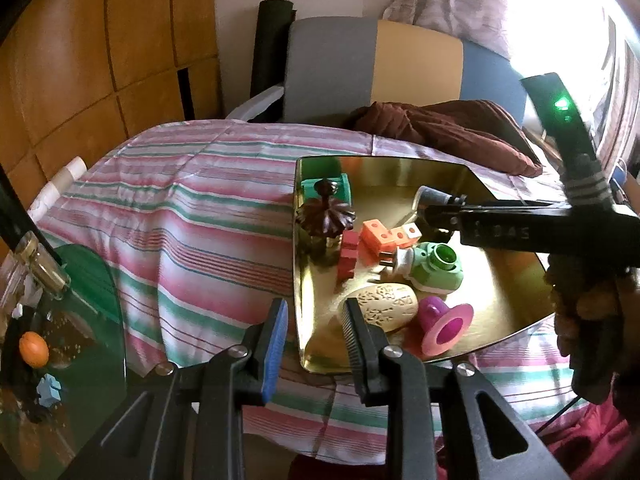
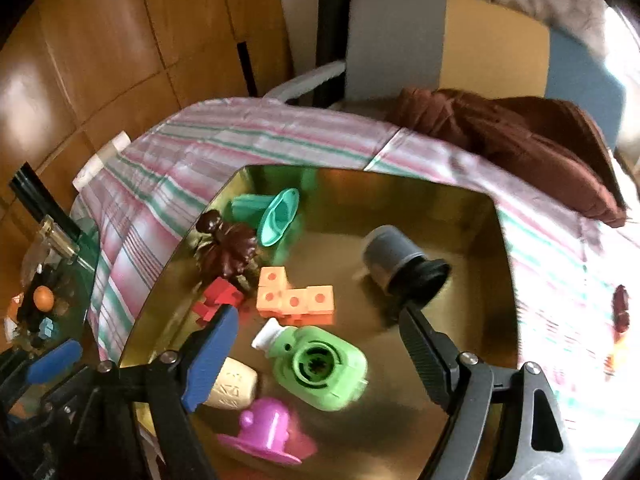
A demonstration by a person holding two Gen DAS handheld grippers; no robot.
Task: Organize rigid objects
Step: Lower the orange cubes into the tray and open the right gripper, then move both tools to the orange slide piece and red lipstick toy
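- Gold tray [image 2: 472,360] is sitting on striped cloth [image 1: 200,220], filling centre of right wrist view.
- Right gripper [image 2: 316,344] is hovering over tray with jaws wide, nothing between the pads.
- Grey cylinder [image 2: 394,258] is lying on its side in tray, upper right of centre, just beyond the right gripper's black finger [image 2: 424,356]; not gripped.
- Green camera toy [image 2: 320,368], orange blocks [image 2: 294,296], red block [image 2: 218,300], teal cup [image 2: 276,216], dark flower piece [image 2: 230,250], beige ribbed piece [image 2: 234,388] and pink hat-shaped piece [image 2: 266,428] are lying in tray.
- Left gripper [image 1: 316,332] is hanging at lower centre of left wrist view, jaws narrow, holding nothing, over tray's near edge.
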